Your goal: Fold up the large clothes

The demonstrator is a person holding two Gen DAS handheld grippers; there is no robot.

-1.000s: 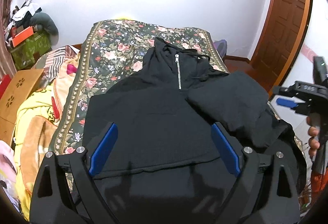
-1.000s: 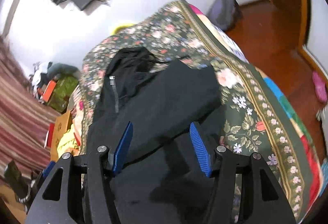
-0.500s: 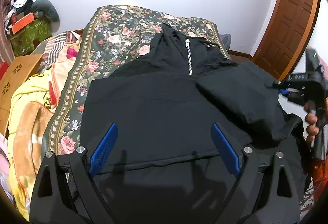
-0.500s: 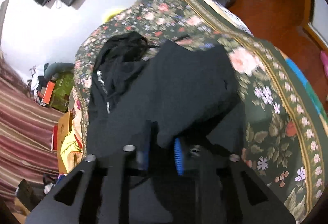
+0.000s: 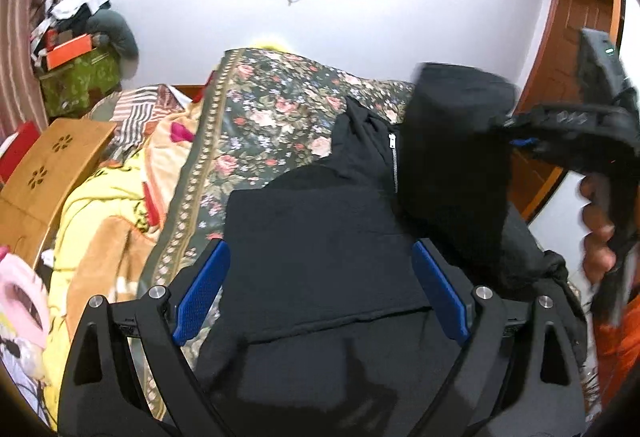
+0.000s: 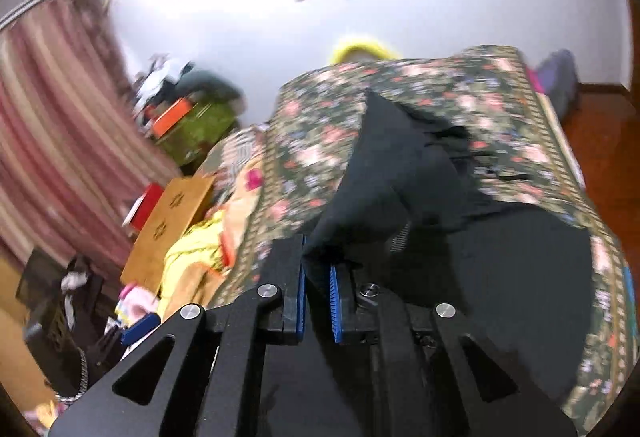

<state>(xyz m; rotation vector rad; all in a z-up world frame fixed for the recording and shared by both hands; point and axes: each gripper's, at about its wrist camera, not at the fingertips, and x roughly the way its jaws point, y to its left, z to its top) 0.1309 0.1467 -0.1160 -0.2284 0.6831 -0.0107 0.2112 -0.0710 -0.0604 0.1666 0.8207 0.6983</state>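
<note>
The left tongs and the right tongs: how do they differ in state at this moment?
The left tongs are wide open and hold nothing, above the flat black hoodie; the right tongs are nearly shut, pinching a lifted fold of that hoodie. Both have blue pads.

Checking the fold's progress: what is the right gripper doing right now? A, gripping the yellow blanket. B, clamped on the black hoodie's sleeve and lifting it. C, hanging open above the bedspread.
B: the right gripper is shut on the raised sleeve of the black hoodie.
</note>
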